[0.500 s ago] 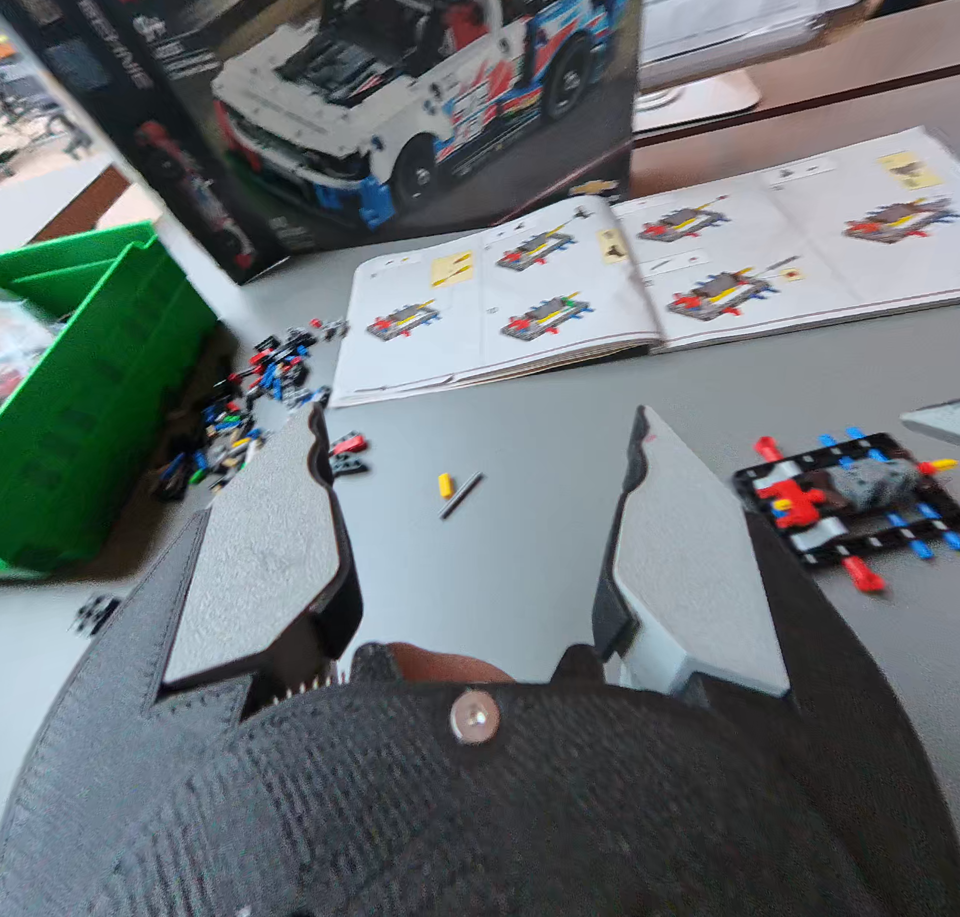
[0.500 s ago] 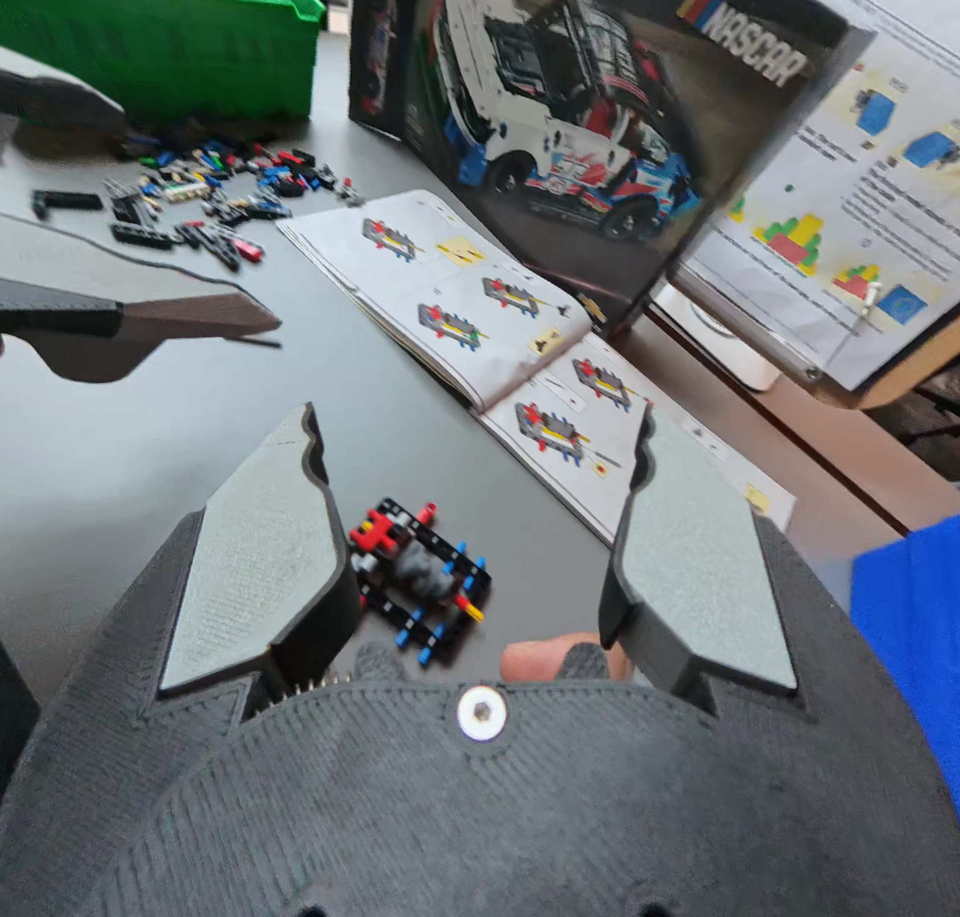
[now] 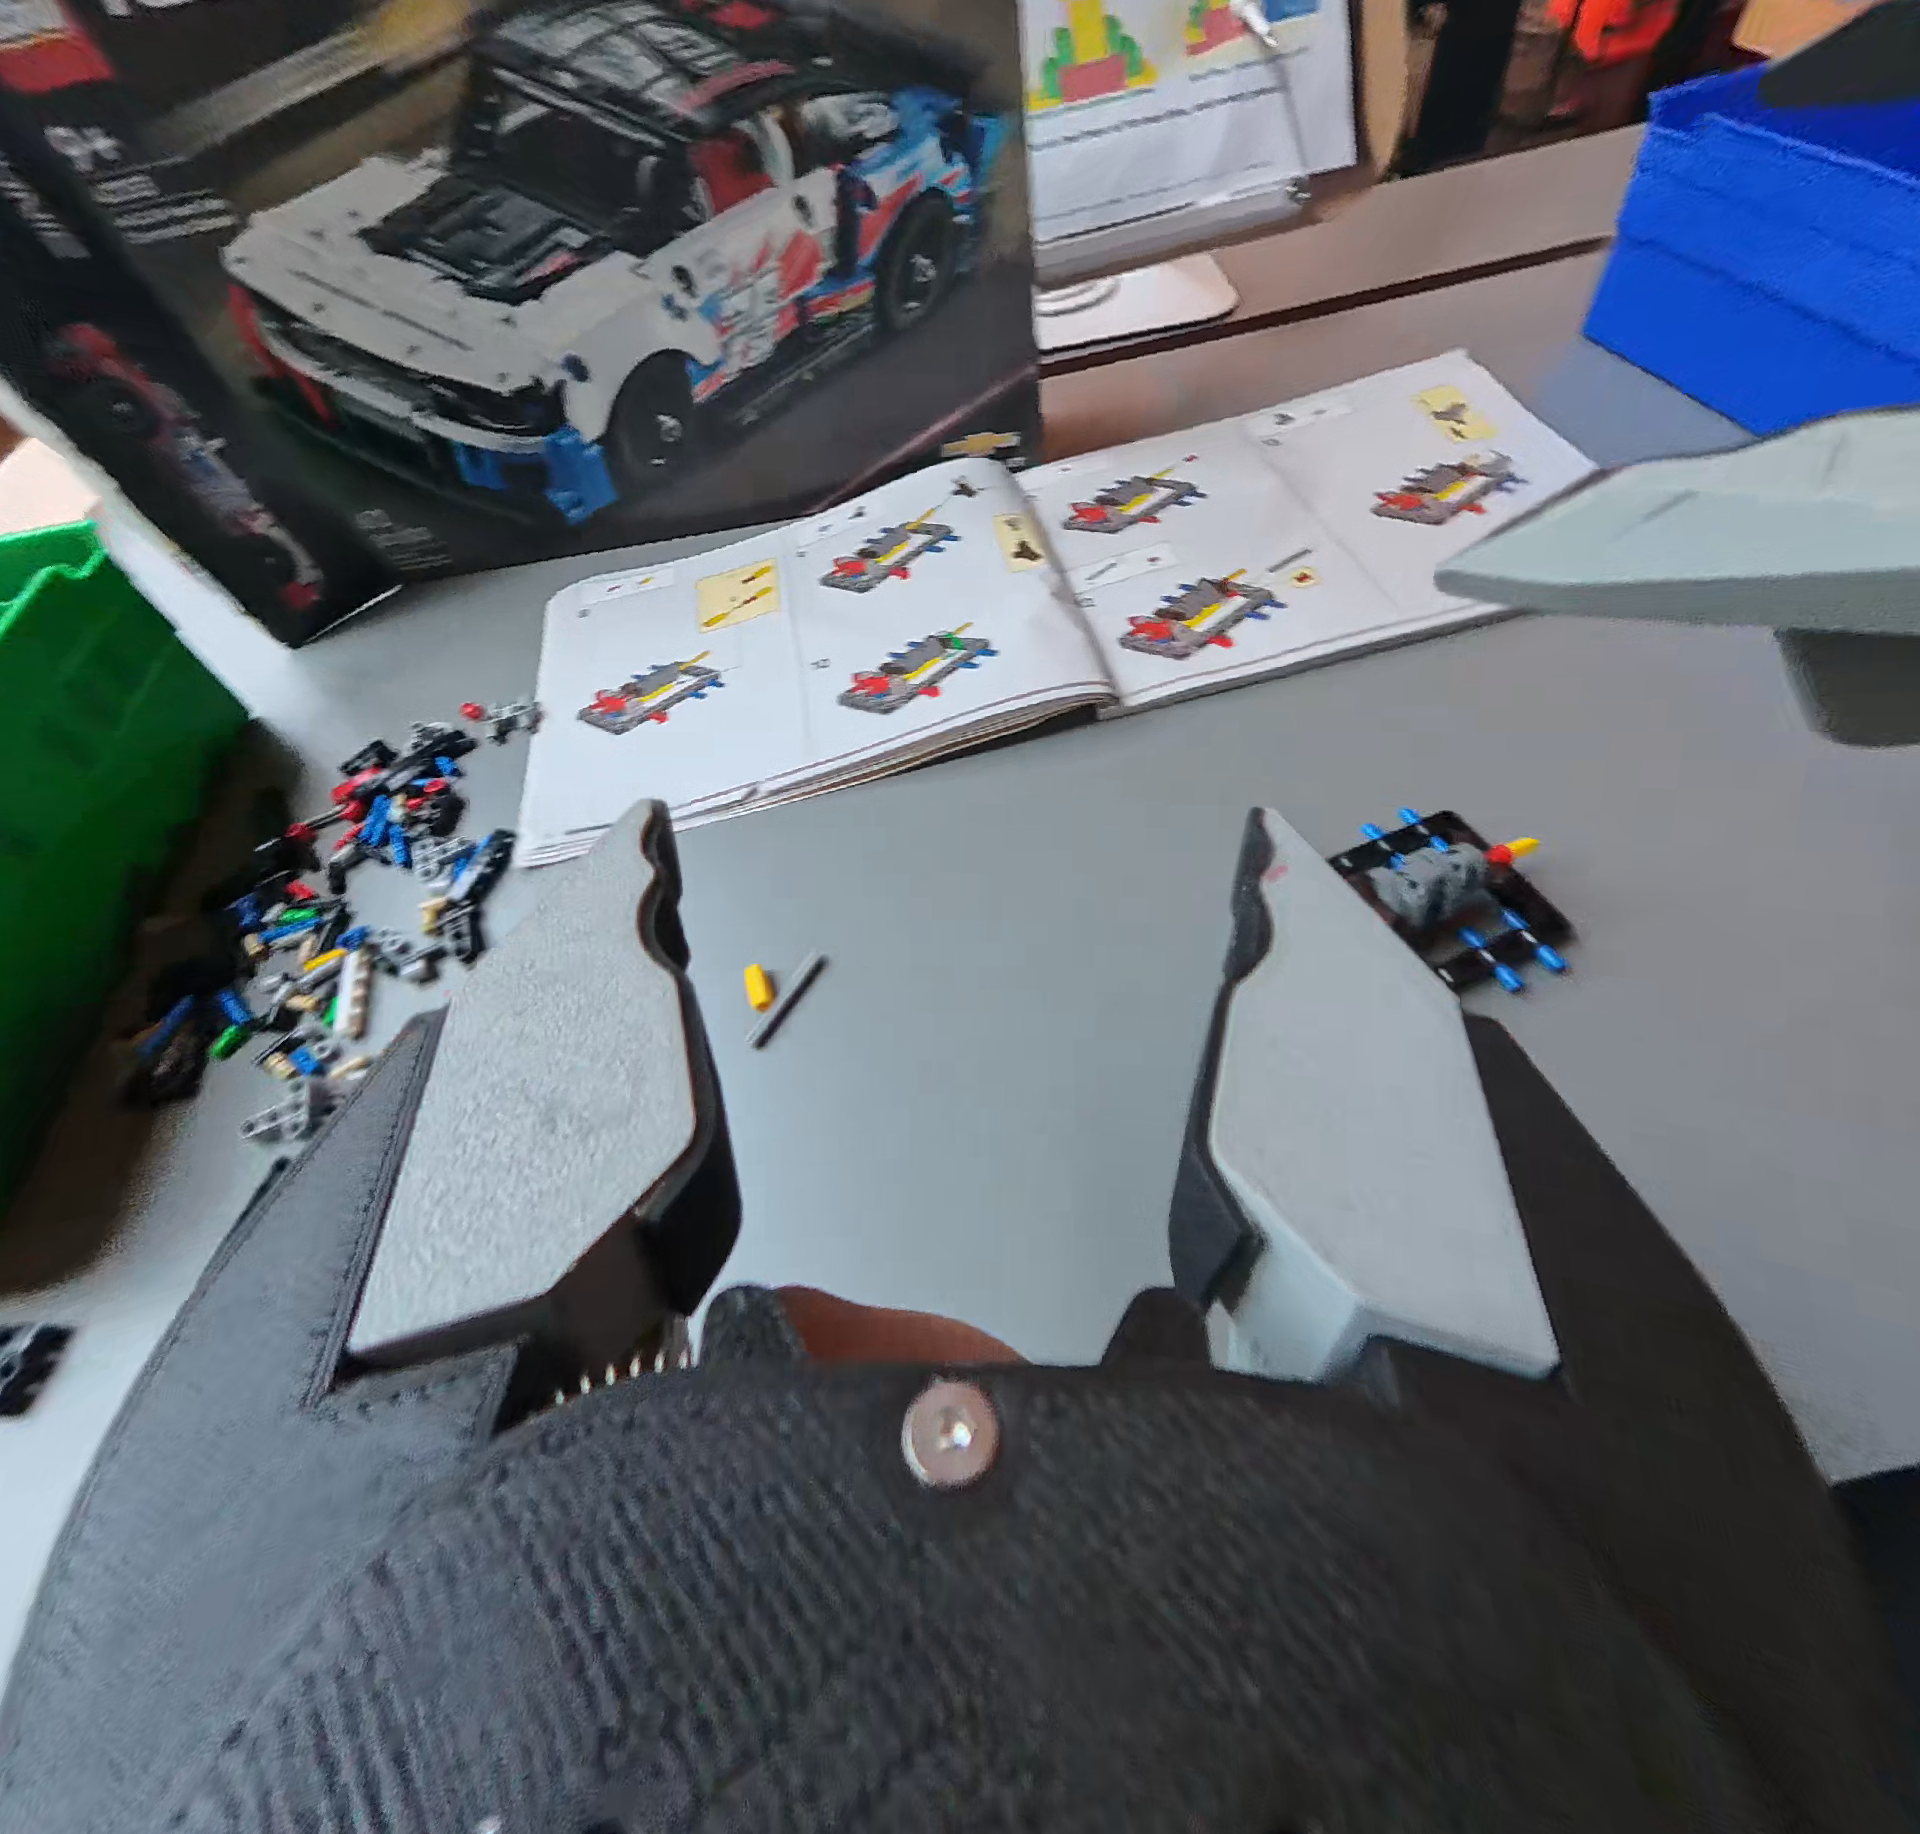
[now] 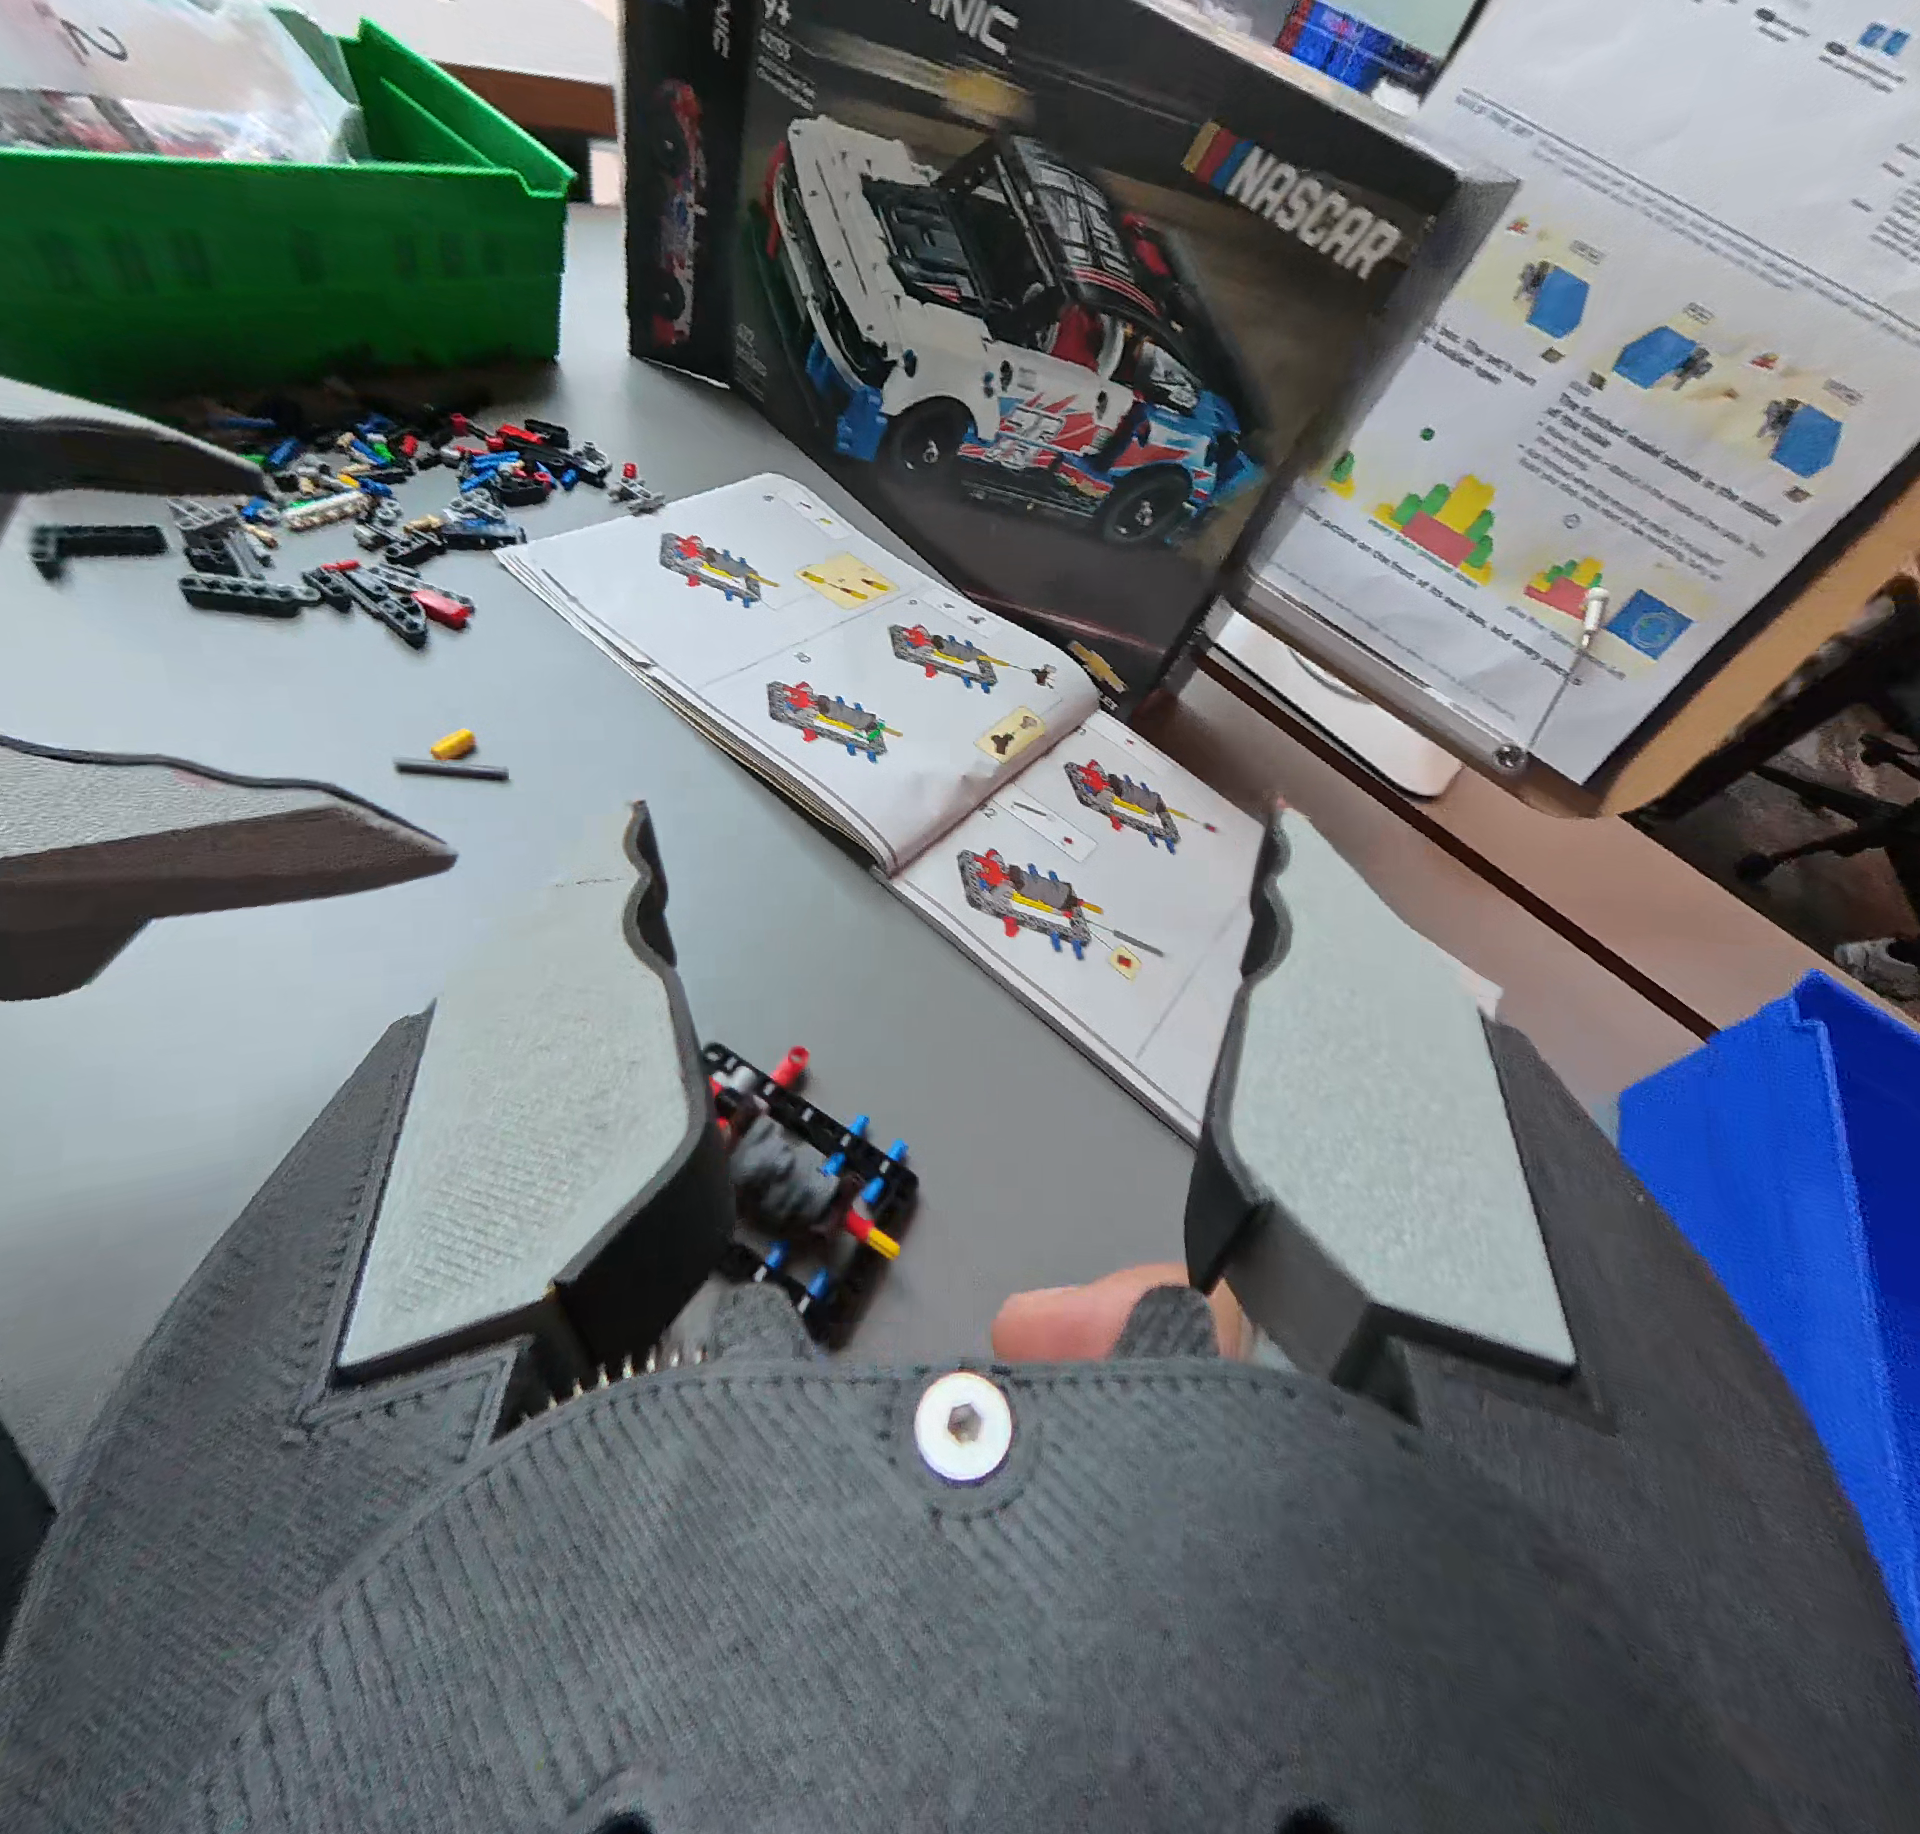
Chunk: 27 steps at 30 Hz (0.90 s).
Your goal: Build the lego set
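Left tool [image 3: 956, 849]: spread wide, empty, above grey surface [image 3: 987, 1140]. Right tool [image 4: 956, 849]: spread wide, empty. Partly built frame [image 4: 821, 1176]: on surface beside right tool's left finger. Loose pieces [image 3: 332, 911]: 9 o'clock of open booklet [image 3: 935, 631].

Right wrist view: the right claw's [image 4: 951, 849] left finger covers part of the black frame assembly [image 4: 831, 1176]. Green bin [image 3: 73, 797] and blue bin [image 4: 1808, 1223] run off the frame edges. Loose parts pile [image 3: 332, 932] is blurred; single pieces cannot be told apart.
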Available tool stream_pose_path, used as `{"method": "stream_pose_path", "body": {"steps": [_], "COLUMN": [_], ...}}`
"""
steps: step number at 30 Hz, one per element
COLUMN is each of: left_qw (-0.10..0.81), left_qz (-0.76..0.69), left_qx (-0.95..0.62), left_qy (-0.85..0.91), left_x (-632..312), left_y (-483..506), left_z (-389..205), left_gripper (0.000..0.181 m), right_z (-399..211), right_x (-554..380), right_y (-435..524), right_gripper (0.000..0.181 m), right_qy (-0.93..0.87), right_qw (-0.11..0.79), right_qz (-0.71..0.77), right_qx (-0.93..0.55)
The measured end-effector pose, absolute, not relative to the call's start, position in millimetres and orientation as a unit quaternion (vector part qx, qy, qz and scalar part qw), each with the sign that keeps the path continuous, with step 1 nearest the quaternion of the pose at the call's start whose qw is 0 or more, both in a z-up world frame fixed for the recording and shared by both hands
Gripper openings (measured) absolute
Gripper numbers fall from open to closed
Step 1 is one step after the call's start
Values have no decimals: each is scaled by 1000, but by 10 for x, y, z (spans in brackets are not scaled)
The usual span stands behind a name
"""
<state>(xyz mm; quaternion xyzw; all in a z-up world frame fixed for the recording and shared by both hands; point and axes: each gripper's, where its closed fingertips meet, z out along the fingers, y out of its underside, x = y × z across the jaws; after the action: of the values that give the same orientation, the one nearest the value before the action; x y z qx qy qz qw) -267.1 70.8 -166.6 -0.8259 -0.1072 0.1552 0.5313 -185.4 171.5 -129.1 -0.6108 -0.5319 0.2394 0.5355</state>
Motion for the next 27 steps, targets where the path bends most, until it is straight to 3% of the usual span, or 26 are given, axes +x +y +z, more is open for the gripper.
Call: {"method": "stream_pose_path", "body": {"steps": [3, 5, 7, 8, 10, 14, 20, 27], "left_qw": [518, 509, 500, 496, 487, 461, 438, 457], "left_qz": [132, 110, 84, 65, 34, 42, 47, 33], "left_qx": [-843, -853, -862, -865, -872, -886, -897, -884], "left_qy": [-63, -30, 2, 19, 31, 24, 36, 93], "left_x": [-2430, -2292, -2204, -2172, -2197, -2430, -2469, -2285], "left_y": [907, 1016, 1101, 1130, 1152, 1170, 1176, 1162], "left_z": [-1807, -1916, -2039, -2106, -2260, -2576, -2883, -2831], "left_gripper": [100, 85, 69, 50, 19, 0, 0, 0], "right_z": [-1443, -1613, -1806, -1903, -2147, -2543, -2690, -2582], "right_x": [-1602, -1458, -1351, -1316, -1211, -1024, -968, -1020], "right_y": [1886, 1936, 1876, 1799, 1790, 2073, 2333, 2321], "right_gripper": [96, 80, 37, 21, 7, 0, 0, 0], "right_qy": [-540, -557, -586, -607, -629, -625, -593, -582], "right_qw": [511, 480, 438, 412, 373, 369, 409, 425], "right_qz": [235, 246, 277, 301, 316, 292, 302, 335], "right_qx": [-626, -631, -623, -609, -605, -624, -625, -607]}}
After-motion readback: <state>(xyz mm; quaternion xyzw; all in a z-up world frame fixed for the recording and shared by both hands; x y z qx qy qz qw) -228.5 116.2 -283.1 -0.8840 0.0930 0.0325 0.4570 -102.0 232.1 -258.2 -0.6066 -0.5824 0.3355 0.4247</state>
